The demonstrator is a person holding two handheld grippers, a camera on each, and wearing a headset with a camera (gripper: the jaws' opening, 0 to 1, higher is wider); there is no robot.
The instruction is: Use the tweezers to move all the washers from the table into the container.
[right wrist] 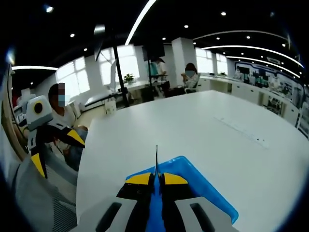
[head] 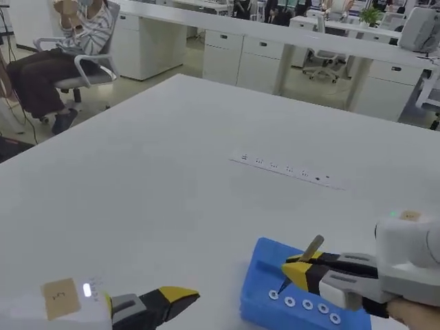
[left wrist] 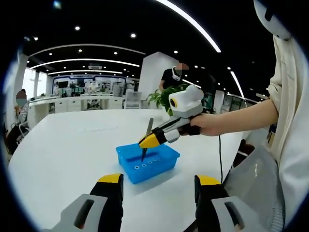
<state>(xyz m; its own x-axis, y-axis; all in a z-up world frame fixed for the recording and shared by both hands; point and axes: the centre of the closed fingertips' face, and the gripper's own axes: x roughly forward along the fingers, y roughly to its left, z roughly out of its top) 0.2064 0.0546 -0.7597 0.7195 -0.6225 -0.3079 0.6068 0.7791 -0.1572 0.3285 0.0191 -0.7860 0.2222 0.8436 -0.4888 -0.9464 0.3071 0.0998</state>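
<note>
White table (head: 172, 172): tweezers (head: 313, 246) between closed right fingers (head: 297, 272), over washers (head: 306, 304) (left fingers (left wrist: 112, 187) apart).

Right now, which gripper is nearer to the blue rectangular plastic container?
Right. The right gripper, shut on the tweezers, hangs directly over the blue container; the left gripper, open, is off to its left, not touching.

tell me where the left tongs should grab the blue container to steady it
I'd pinch the blue container by its thin upright wall nearest the left tongs, one jaw inside, one outside, coming from that side. The right tongs hold the tweezers over the washers, so the top is taken.
</note>
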